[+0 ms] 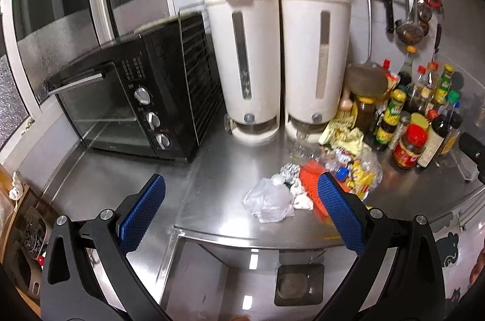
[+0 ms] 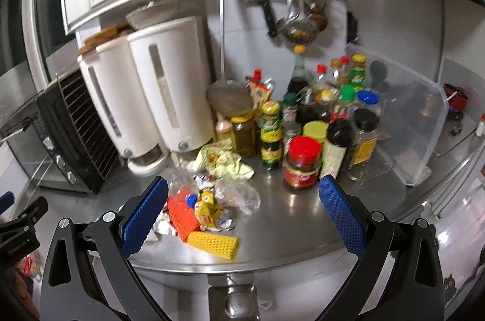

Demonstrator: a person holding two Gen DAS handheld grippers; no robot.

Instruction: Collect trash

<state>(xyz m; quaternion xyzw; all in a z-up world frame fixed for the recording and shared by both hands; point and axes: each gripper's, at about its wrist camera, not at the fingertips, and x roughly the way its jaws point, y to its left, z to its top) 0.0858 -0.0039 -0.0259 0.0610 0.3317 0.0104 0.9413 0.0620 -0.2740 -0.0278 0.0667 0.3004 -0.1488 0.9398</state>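
Hovering above the counter (image 2: 288,218), both tongs gape wide and carry nothing. The trash (image 2: 206,209) lies heaped near the counter's front edge, ahead and leftward of the right tongs (image 2: 242,218), ahead and rightward of the left tongs (image 1: 239,215); neither looks clearly nearer.

The steel counter (image 1: 230,157) is viewed from above its front edge by both wrist cameras, angled down toward the back wall. Trash pile (image 1: 306,184) (image 2: 206,209) and white dispensers (image 1: 279,63) (image 2: 145,97) are shared by both views.
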